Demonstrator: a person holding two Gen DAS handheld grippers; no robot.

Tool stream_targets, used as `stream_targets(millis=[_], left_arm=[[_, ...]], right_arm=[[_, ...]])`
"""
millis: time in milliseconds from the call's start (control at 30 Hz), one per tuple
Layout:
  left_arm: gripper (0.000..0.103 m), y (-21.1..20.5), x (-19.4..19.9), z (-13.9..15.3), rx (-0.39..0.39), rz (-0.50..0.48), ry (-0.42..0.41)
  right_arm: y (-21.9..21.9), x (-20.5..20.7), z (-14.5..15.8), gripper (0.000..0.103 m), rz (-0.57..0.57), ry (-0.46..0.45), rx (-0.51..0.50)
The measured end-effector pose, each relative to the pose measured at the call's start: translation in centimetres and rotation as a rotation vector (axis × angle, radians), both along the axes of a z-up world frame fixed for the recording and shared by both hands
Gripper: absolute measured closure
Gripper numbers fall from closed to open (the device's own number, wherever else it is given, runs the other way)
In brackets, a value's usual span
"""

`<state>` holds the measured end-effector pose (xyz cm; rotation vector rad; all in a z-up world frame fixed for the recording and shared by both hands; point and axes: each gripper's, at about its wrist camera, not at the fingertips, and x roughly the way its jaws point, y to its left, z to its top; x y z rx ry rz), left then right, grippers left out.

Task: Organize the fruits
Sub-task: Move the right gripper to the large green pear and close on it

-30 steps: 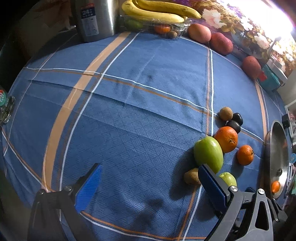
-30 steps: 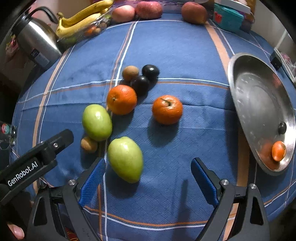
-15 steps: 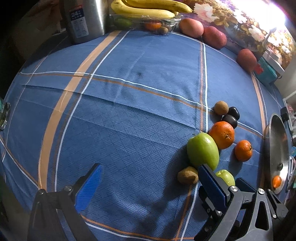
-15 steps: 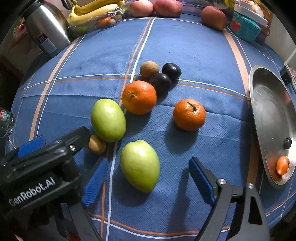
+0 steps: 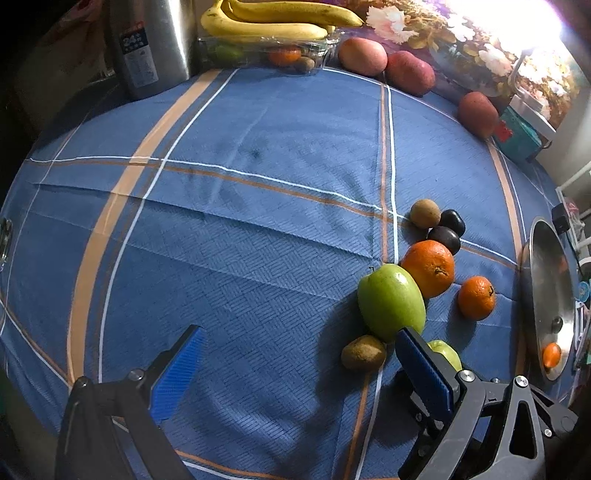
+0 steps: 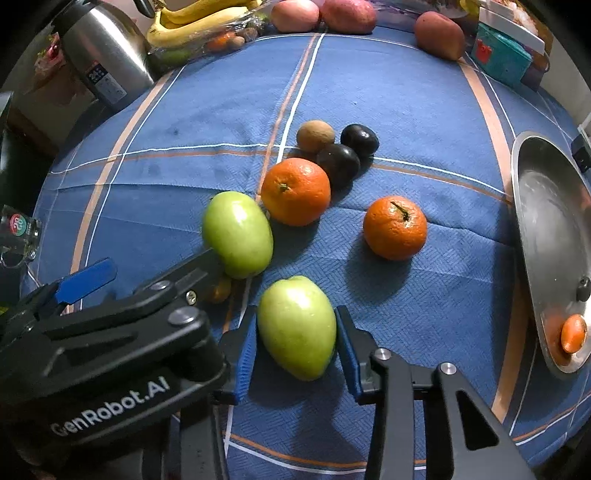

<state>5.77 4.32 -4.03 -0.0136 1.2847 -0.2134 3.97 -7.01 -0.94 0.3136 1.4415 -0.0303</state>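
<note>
On the blue checked cloth lie two green fruits, two oranges, two dark plums and two kiwis. My right gripper (image 6: 297, 347) points down over the nearer green fruit (image 6: 297, 326). Its jaws are closing with that fruit between them, and both blue pads touch its sides. The other green fruit (image 6: 238, 232) lies beside the large orange (image 6: 295, 190); the small orange (image 6: 395, 227) sits apart. My left gripper (image 5: 299, 332) stands open over the cloth, with a kiwi (image 5: 364, 356) just inside its right finger. A steel plate (image 6: 546, 221) at the right holds one small orange fruit (image 6: 573, 332).
A steel kettle (image 6: 103, 59) stands at the far left beside bananas (image 6: 195, 18) on a clear box. Red fruits (image 6: 347, 14) line the far edge, and a teal box (image 6: 502, 55) sits at the far right. A glass (image 6: 18, 229) stands at the left table edge.
The right gripper's jaws have come in from wide apart to both sides of the nearer green fruit. In the right wrist view the left gripper has come closer.
</note>
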Motion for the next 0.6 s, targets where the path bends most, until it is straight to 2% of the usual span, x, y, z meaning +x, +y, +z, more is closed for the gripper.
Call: stream_targets(millis=[100, 233, 400, 500, 600], left_arm=[[0.0, -0.1, 0.0, 0.1, 0.0, -0.004, -0.003], [0.0, -0.3, 0.2, -0.1, -0.013, -0.015, 0.033], [0.0, 0.6, -0.1, -0.4, -0.073, 0.013, 0.067], [0.003, 0.6, -0.2, -0.8, -0.092, 0.008, 0.091], [0.012, 0.3, -0.4, -1.1, -0.12, -0.008, 0.104]], right_arm=[[-0.4, -0.1, 0.1, 0.061, -0.017, 0.003, 0.015], [-1.3, -0.4, 0.3, 0.061, -0.053, 0.013, -0.002], [-3.3, -0.9, 0.1, 0.061, -0.116, 0.035, -0.034], [-4.4, -1.1, 0.0, 0.061, -0.154, 0.042, -0.019], [-5.7, -1.3, -0.2, 0.061, -0.182, 0.047, -0.018]])
